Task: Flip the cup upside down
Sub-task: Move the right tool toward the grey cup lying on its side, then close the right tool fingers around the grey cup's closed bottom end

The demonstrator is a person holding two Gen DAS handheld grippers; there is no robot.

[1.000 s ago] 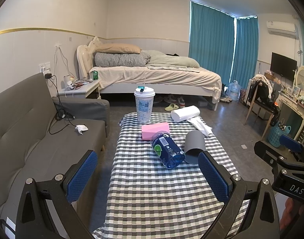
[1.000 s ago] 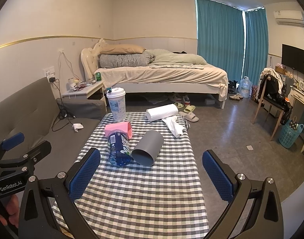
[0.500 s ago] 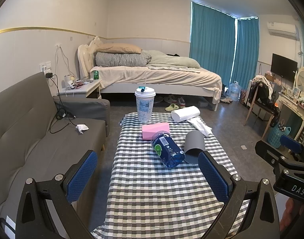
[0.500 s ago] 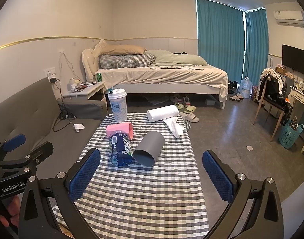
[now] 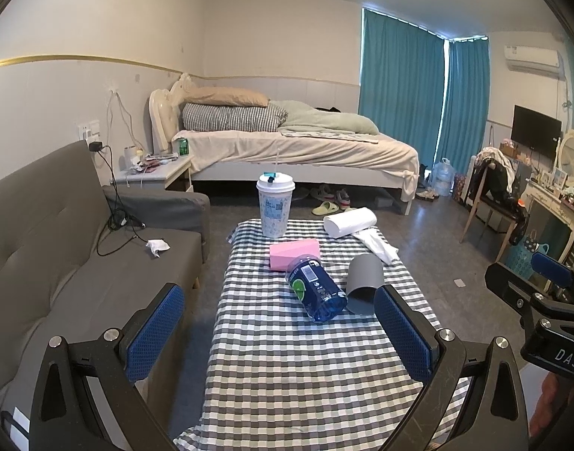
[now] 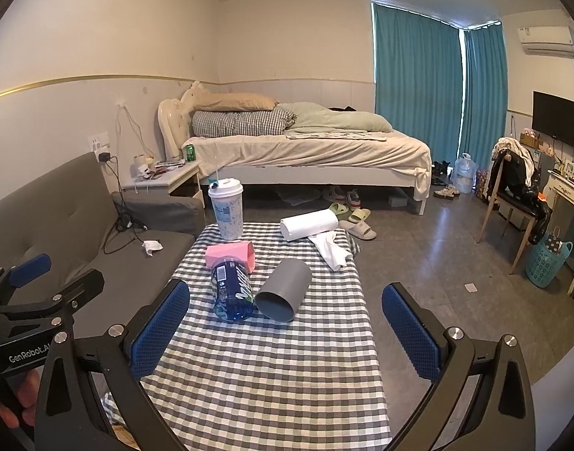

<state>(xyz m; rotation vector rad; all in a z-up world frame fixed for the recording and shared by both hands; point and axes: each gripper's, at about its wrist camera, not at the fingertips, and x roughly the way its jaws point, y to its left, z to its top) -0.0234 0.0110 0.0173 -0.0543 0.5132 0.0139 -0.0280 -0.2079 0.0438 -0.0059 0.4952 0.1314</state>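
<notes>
1. Two claws are nearest: the left claw and the right claw, each with its blue-padded fingers spread wide and nothing between them, both held over the near end of the checked-cloth worktop.
2. One grey cylindrical plastic cup lies on its side mid-worktop, its long axis running near to far and slightly slanted; the open mouth faces the claws (the closed base points toward the bed).
3. One dark blue plastic bottle lies just to the cup's left; whether they touch cannot be told.
4. One pink rectangular box lies behind the bottle.
5. Farthest stand one tall white lidded drink cup and one white paper roll.
</notes>
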